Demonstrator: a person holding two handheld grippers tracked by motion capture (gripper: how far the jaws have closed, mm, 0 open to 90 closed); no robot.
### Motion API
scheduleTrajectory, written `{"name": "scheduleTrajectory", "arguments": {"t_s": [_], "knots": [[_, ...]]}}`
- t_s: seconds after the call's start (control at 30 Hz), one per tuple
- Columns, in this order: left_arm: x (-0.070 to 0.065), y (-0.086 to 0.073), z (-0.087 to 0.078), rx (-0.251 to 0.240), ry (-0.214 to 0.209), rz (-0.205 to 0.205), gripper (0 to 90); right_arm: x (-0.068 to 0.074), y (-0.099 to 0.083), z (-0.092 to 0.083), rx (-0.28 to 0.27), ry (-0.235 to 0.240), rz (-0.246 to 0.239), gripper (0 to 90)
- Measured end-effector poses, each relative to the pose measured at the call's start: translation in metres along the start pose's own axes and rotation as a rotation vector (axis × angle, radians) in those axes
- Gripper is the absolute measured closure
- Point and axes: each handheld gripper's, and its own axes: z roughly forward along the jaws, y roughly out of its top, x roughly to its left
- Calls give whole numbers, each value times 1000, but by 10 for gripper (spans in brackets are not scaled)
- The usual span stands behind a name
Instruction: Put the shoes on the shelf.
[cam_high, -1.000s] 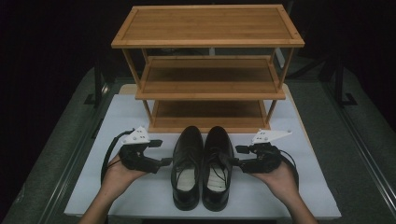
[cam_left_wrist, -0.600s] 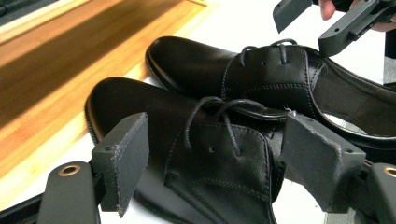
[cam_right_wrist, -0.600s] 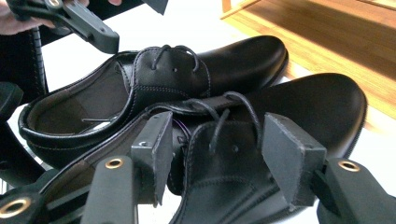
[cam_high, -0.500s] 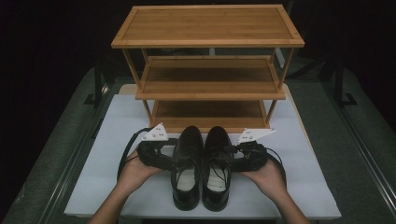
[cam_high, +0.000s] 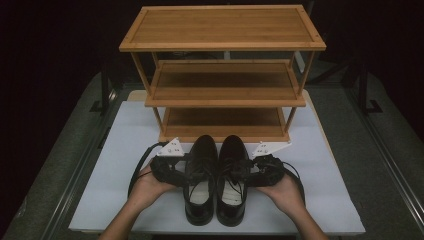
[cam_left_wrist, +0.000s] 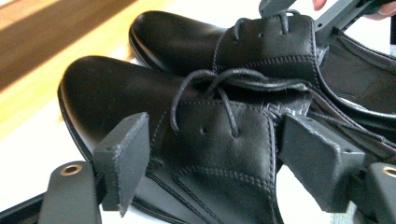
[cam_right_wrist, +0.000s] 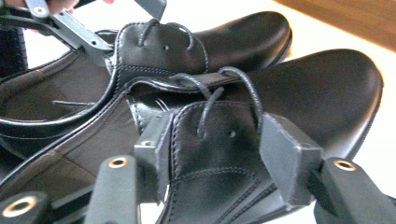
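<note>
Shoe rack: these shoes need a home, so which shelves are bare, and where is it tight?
All three shelves of the shoe rack are bare. The white mat is free left and right of the hands; it's crowded around the black shoes.

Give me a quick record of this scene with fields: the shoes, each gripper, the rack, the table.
shoes: pair of black lace-up shoes, left shoe and right shoe, side by side, toes toward the rack
left gripper: jaws astride the left shoe's laced flap, just closing, a gap on both sides
right gripper: jaws astride the right shoe's flap, just closing, firm grip not clear
rack: three-tier wooden shelf, all tiers bare
table: white mat under shoes and rack
</note>
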Motion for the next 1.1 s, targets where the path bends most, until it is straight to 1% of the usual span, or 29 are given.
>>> {"name": "scheduleTrajectory", "arguments": {"t_s": [0.03, 0.07, 0.1, 0.13, 0.17, 0.2, 0.23, 0.27, 0.3, 0.33, 0.37, 0.4, 0.43, 0.47, 0.5, 0.53, 0.57, 0.67, 0.7, 0.77, 0.8, 0.83, 0.87, 0.9, 0.93, 0.97, 1.0, 1.03, 1.1], "knots": [[0, -1, 0, -5, -19, 6, 290, 1, 0, 1, 1, -2, -6, 462], [0, -1, 0, -5, -19, 6, 336, 1, 0, 1, 1, -2, -6, 462], [-2, 0, -1, -6, -27, 26, 367, 2, -1, 2, 3, -5, -12, 475], [-3, 0, -1, -8, -31, 30, 384, 2, -1, 2, 2, -4, -16, 491], [-3, 0, -2, -5, -20, 40, 417, 2, -1, 1, 0, -1, -18, 513], [-3, 0, -2, -5, -20, 40, 498, 2, -1, 0, -4, 5, -20, 539], [-3, -1, -4, -2, -1, 56, 498, 2, -1, 0, -4, 5, -20, 539], [-3, -1, -5, -3, -17, 33, 582, 3, -1, -1, -11, 11, -28, 593], [-4, 0, -6, -2, -17, 29, 607, 4, -2, -2, -14, 13, -31, 618], [-4, 0, -6, -2, -17, 29, 646, 4, -2, -2, -14, 13, -31, 618], [-5, 0, -7, 4, -13, 40, 646, 4, -2, -2, -17, 17, -32, 652], [-7, 1, -7, 8, -9, 46, 722, 5, -2, -3, -24, 18, -39, 714], [-9, 2, -8, 18, 1, 45, 757, 6, -3, -3, -27, 16, -42, 749], [-9, 2, -8, 18, 1, 45, 788, 6, -3, -3, -27, 16, -42, 749], [-10, 2, -8, 24, 5, 37, 816, 7, -3, -3, -25, 16, -53, 815], [-10, 2, -8, 24, 5, 37, 837, 7, -3, -3, -27, 13, -54, 843], [-10, 1, -7, 18, 4, 22, 853, 7, -4, -3, -29, 11, -49, 857], [-11, 1, -8, 17, 15, 28, 868, 7, -5, -4, -36, 12, -45, 863], [-13, 2, -9, 11, 40, 32, 868, 8, -5, -4, -41, -1, -48, 864], [-15, 2, -11, 0, 63, 25, 869, 10, -4, -7, -52, -16, -45, 865], [-15, 2, -11, 0, 63, 25, 869, 10, -4, -7, -52, -16, -45, 865], [-14, 3, -12, -9, 86, 23, 869, 10, -4, -10, -56, -40, -42, 867], [-14, 3, -12, -9, 86, 23, 870, 10, -3, -11, -61, -47, -39, 867], [-14, 4, -15, -14, 107, 20, 871, 9, -3, -12, -63, -51, -36, 867], [-14, 4, -15, -14, 107, 20, 872, 8, -2, -13, -67, -57, -38, 868], [-13, 5, -17, -22, 130, 15, 872, 7, -1, -14, -70, -65, -37, 868], [-13, 5, -17, -22, 130, 15, 873, 7, -1, -14, -70, -65, -37, 868], [-12, 5, -19, -32, 139, 4, 874, 5, 0, -16, -74, -75, -30, 869], [-11, 6, -21, -35, 151, 6, 874, 2, 1, -19, -80, -88, -27, 870]]}}
